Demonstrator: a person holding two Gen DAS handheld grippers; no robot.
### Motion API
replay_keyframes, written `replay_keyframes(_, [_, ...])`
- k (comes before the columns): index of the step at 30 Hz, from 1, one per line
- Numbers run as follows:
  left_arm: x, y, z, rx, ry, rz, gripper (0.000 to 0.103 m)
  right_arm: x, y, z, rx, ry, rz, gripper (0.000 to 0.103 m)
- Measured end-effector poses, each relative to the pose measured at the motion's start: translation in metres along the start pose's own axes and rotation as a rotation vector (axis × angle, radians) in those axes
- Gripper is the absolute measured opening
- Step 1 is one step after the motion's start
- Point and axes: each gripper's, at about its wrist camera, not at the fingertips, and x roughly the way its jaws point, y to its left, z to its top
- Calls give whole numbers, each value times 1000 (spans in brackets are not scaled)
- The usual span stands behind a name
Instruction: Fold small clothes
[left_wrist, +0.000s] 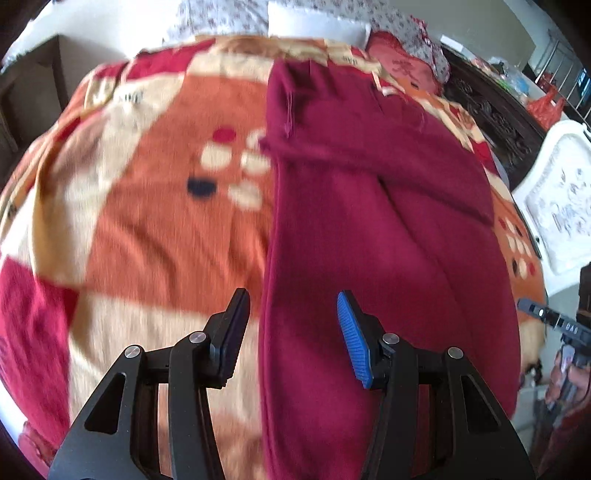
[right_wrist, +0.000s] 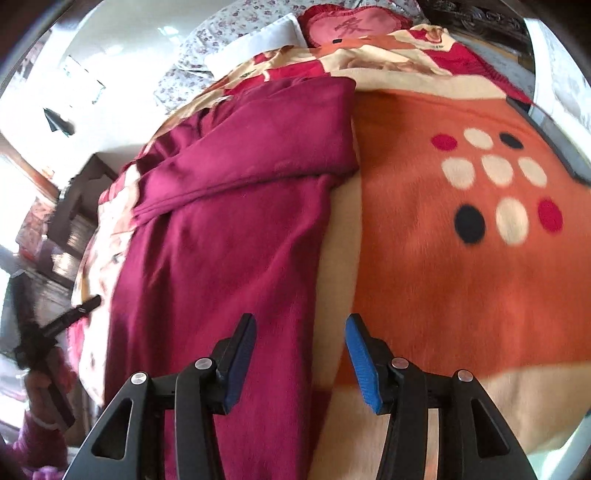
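Observation:
A dark red garment (left_wrist: 369, 229) lies flat and lengthwise on the orange patterned blanket (left_wrist: 155, 221), with a folded-over flap across its far part. My left gripper (left_wrist: 293, 314) is open and empty, hovering over the garment's near left edge. In the right wrist view the same garment (right_wrist: 229, 229) lies left of centre on the blanket (right_wrist: 461, 277). My right gripper (right_wrist: 301, 339) is open and empty above the garment's near right edge. Each gripper shows at the other view's edge: the right gripper (left_wrist: 554, 325), the left gripper (right_wrist: 62, 321).
Floral bedding (left_wrist: 221, 18), a white pillow (left_wrist: 317, 22) and a red cushion (right_wrist: 354, 26) lie at the bed's far end. A white carved headboard or bed frame (left_wrist: 557, 206) and dark carved furniture (left_wrist: 491, 118) stand to the right. The bed's left side drops to the floor (right_wrist: 110, 74).

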Motion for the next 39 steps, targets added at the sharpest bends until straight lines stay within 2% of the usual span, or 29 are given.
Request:
replay_keyframes(6, [-13,0,-39,42,52,3,49,-15,-4,-41,40,65,117,52])
replay_keyframes(9, [-17,2,-52,40,78,-30,49,-17,0,-61,28,94,130,54])
replay_keyframes(17, [-13,1,-86,27,167,-37,49,-13,8,-100,-1,165,169,57])
replay_keyframes(24, [-16,7,-90,-15,169,-62,49,0,7,-109,29,191,228,58])
replay_keyframes(32, [-12,3,-88,8,193,-56,51,6,9,-115,45,190,299,57])
replay_keyframes(33, [-11,1,-87,12,196,-55,51,4,9,-116,40,184,305,56])
replay_keyframes(36, [-10,-3,-86,31,201,-55,50,3,6,-118,40,159,333,37])
replay_keyframes(37, [-9,-3,-86,39,202,-57,45,2,5,-118,41,155,332,31])
replay_keyframes(38, [-9,-5,-86,44,203,-60,29,1,4,-118,40,151,330,25])
replay_keyframes(39, [-8,-5,-86,44,208,-70,23,0,3,-118,39,148,334,22])
